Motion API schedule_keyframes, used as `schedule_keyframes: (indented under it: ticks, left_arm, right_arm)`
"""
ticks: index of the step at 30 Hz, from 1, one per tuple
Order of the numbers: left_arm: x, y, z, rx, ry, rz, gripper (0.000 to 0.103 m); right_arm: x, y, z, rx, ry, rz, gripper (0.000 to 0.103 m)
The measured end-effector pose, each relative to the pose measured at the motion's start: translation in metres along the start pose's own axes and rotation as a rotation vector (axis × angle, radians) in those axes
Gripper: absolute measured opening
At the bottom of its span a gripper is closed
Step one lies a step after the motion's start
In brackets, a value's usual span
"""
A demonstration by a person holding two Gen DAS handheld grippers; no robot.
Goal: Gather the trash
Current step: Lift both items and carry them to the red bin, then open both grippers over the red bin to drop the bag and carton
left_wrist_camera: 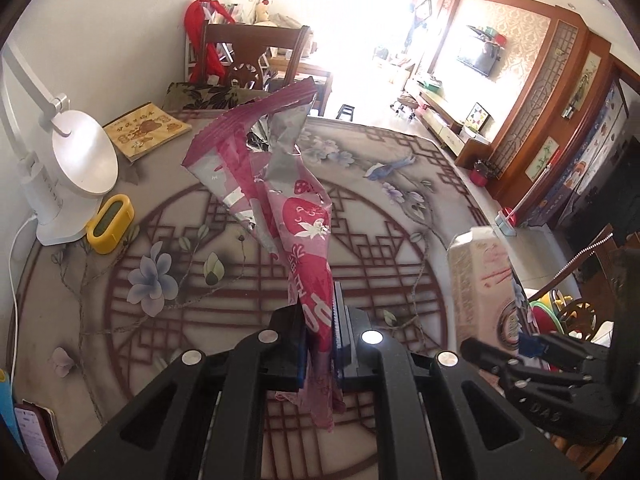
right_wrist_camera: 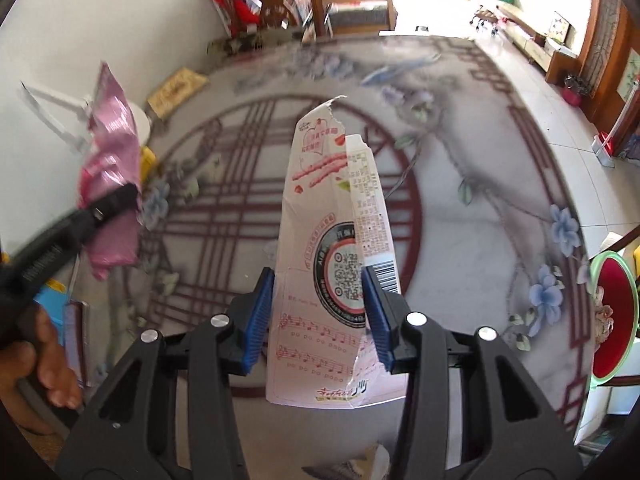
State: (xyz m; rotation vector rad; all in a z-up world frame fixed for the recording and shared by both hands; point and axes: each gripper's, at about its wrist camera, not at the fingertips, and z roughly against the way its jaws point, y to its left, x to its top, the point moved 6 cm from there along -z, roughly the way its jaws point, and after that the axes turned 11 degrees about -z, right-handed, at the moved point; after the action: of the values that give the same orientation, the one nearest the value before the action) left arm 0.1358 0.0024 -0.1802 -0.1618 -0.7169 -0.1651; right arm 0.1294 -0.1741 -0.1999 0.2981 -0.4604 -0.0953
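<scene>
Left gripper (left_wrist_camera: 320,332) jaws pinch crumpled pink foil snack wrapper (left_wrist_camera: 276,184): light, limp, slippery; lower end best. Right gripper (right_wrist_camera: 320,316) jaws clamp torn pink-white cardboard box (right_wrist_camera: 332,248): light, crushable, above patterned table mat (right_wrist_camera: 480,216).

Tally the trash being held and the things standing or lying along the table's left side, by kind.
Pink foil wrapper, in left tool: 1
Torn snack carton, in right tool: 1
White desk lamp: 1
Yellow clock: 1
Book: 1
Total: 5
</scene>
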Motion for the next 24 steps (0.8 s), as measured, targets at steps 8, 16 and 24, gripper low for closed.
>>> schedule_keyframes:
  ticks: [8, 16, 24]
  left_arm:
    - [0.006, -0.07, 0.009, -0.102, -0.007, -0.096, 0.007]
    - [0.0, -0.22, 0.004, -0.338, 0.029, -0.275, 0.007]
    - [-0.01, -0.374, -0.026, -0.508, 0.109, -0.419, 0.007]
  right_arm:
    - [0.004, -0.048, 0.066, 0.001, -0.141, -0.112, 0.043]
    - [-0.019, -0.201, 0.127, -0.127, -0.23, -0.377, 0.044]
    - [-0.049, -0.355, 0.153, -0.238, -0.239, -0.575, 0.044]
